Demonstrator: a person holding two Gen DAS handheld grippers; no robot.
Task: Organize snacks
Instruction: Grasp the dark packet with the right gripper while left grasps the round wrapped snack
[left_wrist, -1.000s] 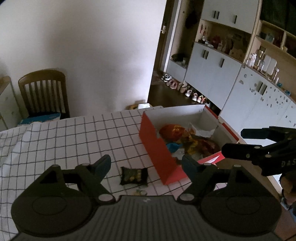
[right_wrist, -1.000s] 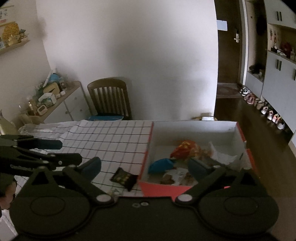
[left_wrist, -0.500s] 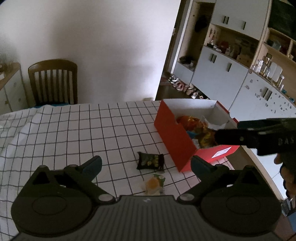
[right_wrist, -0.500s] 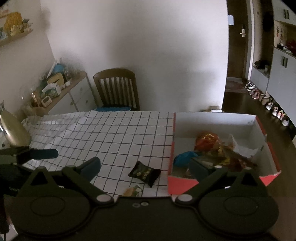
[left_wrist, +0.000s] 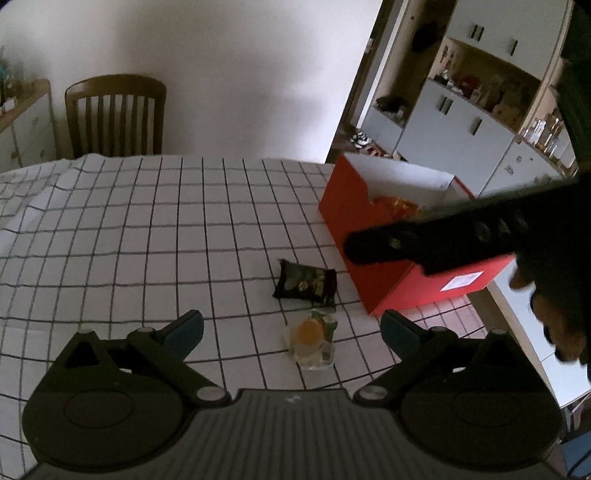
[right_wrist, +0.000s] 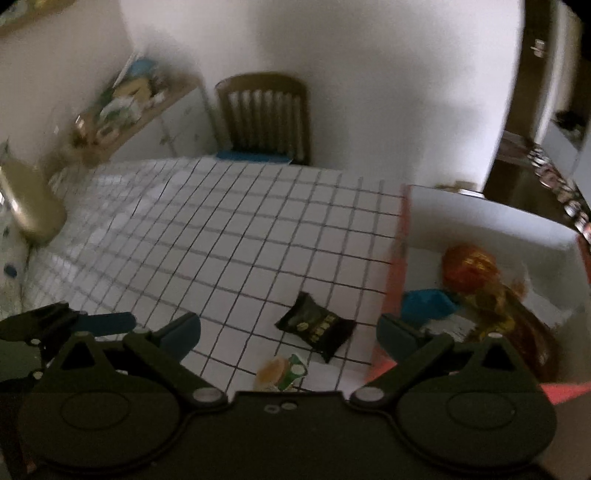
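Most of the sorting looks done. The red box (left_wrist: 388, 280) sits on the checked counter (left_wrist: 147, 229) near its right edge, and already holds several snacks: an orange packet (right_wrist: 469, 266), a blue packet (right_wrist: 428, 304) and some gold and dark wrappers beside them (the right wrist view is smeared, so I cannot tell how many there are).

Two snacks remain outside the box. From the left wrist view, the black packet (left_wrist: 306, 284) lies flat on the cloth just beside the box's near corner, at about 12 o'clock from the camera. The clear packet with an orange and green print (left_wrist: 312, 341) lies just below it, close to the black packet but seemingly apart from it, and nearest the front edge of the counter.

The left gripper (left_wrist: 291, 325) hangs above the counter with its fingers spread wide and nothing between them; the clear packet lies in the gap, roughly centred. The right gripper (right_wrist: 288, 330) is likewise spread and empty, with both loose snacks between its fingers in its own view. In the left wrist view it reaches in from 3 o'clock across the front of the box.

What is left, as I judge it, is to pick up those two packets and put them in the box with the others.
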